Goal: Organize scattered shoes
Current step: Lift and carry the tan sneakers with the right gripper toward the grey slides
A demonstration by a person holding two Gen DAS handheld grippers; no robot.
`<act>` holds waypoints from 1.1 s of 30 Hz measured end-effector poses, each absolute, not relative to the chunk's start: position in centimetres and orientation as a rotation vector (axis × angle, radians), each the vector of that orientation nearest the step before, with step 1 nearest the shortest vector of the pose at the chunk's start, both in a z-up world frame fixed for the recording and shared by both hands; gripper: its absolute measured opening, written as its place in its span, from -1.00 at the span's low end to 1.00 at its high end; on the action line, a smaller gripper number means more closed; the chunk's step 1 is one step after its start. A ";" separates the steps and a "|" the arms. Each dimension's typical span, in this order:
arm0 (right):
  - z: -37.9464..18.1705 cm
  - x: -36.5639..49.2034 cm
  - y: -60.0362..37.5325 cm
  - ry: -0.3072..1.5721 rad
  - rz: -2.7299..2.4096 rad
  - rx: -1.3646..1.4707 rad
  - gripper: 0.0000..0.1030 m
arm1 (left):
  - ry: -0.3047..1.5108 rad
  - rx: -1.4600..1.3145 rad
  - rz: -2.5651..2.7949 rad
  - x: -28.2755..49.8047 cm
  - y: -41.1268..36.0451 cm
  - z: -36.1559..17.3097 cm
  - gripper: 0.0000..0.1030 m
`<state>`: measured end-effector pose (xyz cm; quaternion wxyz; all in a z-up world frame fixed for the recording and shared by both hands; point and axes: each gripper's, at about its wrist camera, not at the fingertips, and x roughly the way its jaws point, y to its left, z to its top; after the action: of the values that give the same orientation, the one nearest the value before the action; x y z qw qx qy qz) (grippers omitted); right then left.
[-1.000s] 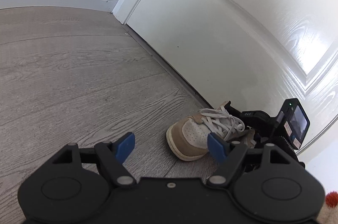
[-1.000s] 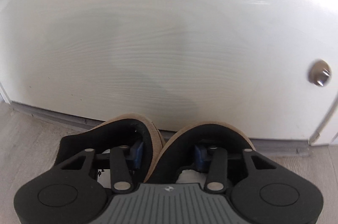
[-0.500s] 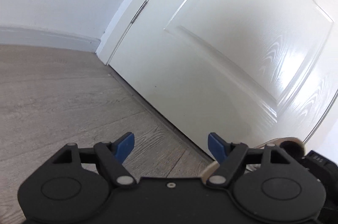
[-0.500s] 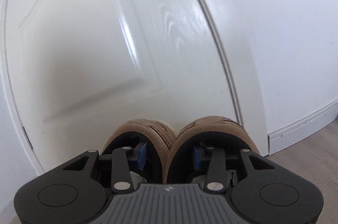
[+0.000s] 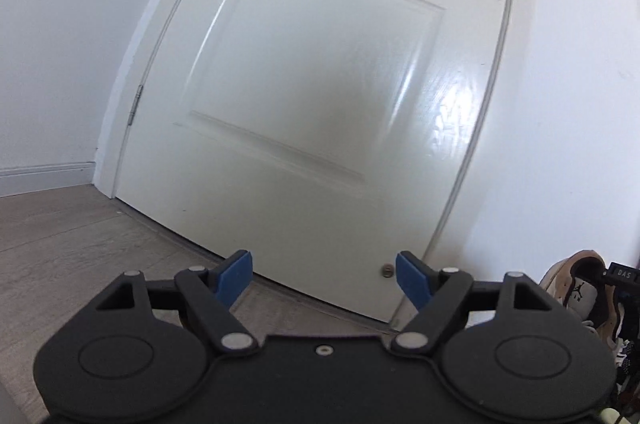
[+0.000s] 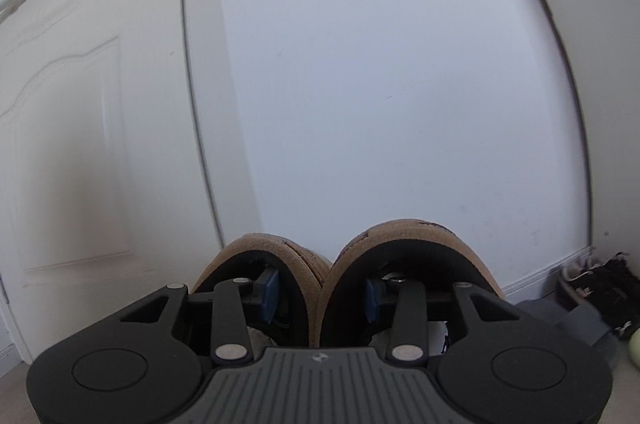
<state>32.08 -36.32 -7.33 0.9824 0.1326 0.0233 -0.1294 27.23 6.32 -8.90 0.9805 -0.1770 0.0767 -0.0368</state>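
Right now the left tongs (image 5: 324,280) stand spread wide with nothing between their blue pads, hovering above the grey wood-grain floor (image 5: 60,248) in front of the white panelled door (image 5: 320,83). To the right of that door, the right tongs (image 6: 320,296) carry a pair of tan suede sneakers with black lining (image 6: 400,244): one finger sits inside each shoe, and the two adjoining collar walls are clamped together between the pads, so both shoes hang heel-up as one bundle, off the floor. The left view catches the same pair at its right edge, just right of the door frame.

As for progress, one pair is gathered and in transit; where it is meant to go does not show. Further right of the door, along the white skirting board (image 6: 540,276), a dark pair of shoes (image 6: 596,276) lies in a loose heap beside a grey object I cannot identify, so they probably need sorting too. Nothing blocks the way ahead but the white wall (image 6: 380,83), close in front.
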 end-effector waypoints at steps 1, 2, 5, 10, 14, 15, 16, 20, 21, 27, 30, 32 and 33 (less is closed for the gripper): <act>-7.0 31.0 -38.2 0.033 -0.285 0.261 -0.17 | 0.156 -0.359 -0.091 26.6 5.5 -8.7 0.56; -6.4 29.9 -39.7 0.027 -0.299 0.251 -0.17 | 0.157 -0.362 -0.107 26.0 4.7 -8.6 0.56; -4.8 27.2 -44.2 0.017 -0.328 0.221 -0.17 | 0.162 -0.370 -0.156 24.2 2.2 -8.1 0.57; -4.3 22.5 -49.6 0.049 -0.336 0.129 -0.17 | 0.170 -0.376 -0.211 22.7 -1.3 -7.4 0.57; -5.7 20.0 -52.1 0.090 -0.347 0.110 -0.17 | 0.167 -0.343 -0.243 22.0 -3.7 -6.5 0.57; -6.1 19.6 -52.7 0.105 -0.348 0.116 -0.17 | 0.166 -0.333 -0.251 21.8 -4.3 -6.3 0.57; -6.5 19.2 -53.3 0.121 -0.349 0.123 -0.17 | 0.166 -0.324 -0.256 21.7 -4.7 -6.1 0.57; -9.8 17.9 -54.9 0.189 -0.332 0.170 -0.17 | 0.176 -0.288 -0.270 21.6 -6.2 -5.8 0.57; -10.8 17.6 -55.2 0.208 -0.324 0.183 -0.17 | 0.181 -0.278 -0.271 21.6 -6.6 -5.8 0.57; -15.2 18.1 -56.2 0.301 -0.315 0.253 -0.17 | 0.209 -0.217 -0.281 22.0 -8.8 -5.8 0.57; -16.8 19.7 -56.4 0.334 -0.301 0.255 -0.17 | 0.233 -0.205 -0.279 22.6 -9.6 -6.1 0.57; -17.8 20.2 -56.7 0.330 -0.298 0.256 -0.17 | 0.244 -0.201 -0.276 23.0 -9.8 -6.2 0.57; -18.3 20.8 -57.0 0.338 -0.294 0.261 -0.16 | 0.247 -0.199 -0.273 23.2 -9.9 -6.3 0.57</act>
<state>20.78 -56.99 -18.34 0.9666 0.1288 0.1672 -0.1455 23.23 -9.87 -6.28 0.9782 -0.0987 0.1225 -0.1355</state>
